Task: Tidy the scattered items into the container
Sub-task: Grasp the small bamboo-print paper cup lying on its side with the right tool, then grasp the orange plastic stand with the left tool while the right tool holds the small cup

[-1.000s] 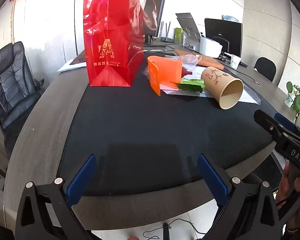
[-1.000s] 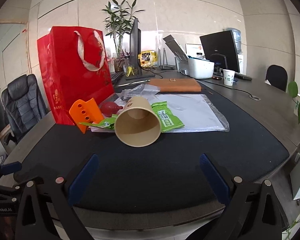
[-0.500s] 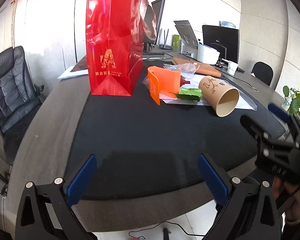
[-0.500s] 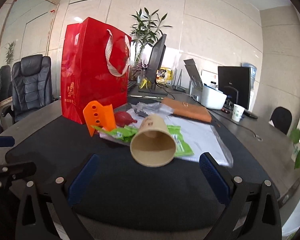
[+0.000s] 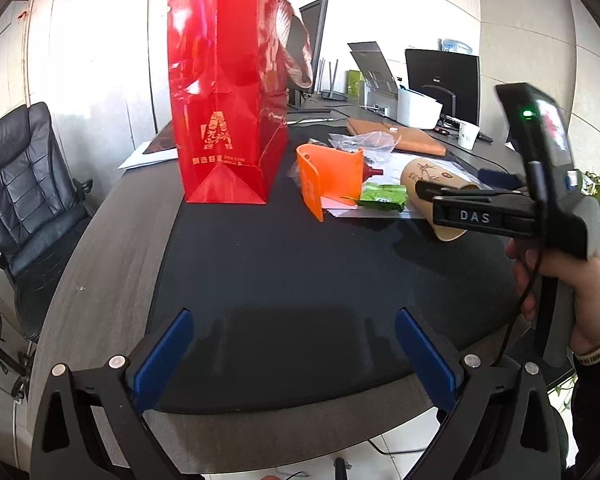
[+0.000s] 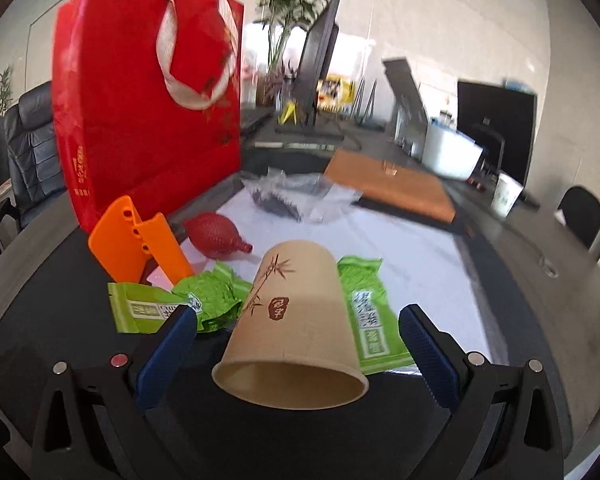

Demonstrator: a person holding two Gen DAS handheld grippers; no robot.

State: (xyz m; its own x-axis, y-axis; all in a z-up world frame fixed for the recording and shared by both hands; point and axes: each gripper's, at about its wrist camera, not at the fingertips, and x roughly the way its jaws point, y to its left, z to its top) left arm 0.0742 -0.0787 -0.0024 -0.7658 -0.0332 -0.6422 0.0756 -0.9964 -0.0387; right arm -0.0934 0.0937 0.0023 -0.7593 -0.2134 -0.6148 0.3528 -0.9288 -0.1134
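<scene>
Right wrist view: the right hand-held gripper (image 6: 296, 344) is spread wide, its 2 blue pads flanking a tan paper cup with a bamboo print (image 6: 296, 320) that lies on its side on the dark tabletop (image 6: 40, 320), mouth toward the camera. The cup looks light and easily crushed, so a gentle hold across its middle seems safest. Green foil snack packets (image 6: 370, 316) lie crumpled just beside it, with an orange plastic scraper (image 6: 140, 240) and a red mesh bulb (image 6: 216, 236) behind. A tall red paper gift bag with ribbon handles (image 6: 140, 112), the likely container, stands upright beyond them. Left wrist view: the left hand-held gripper (image 5: 296, 356) hovers open and empty over bare mat.
</scene>
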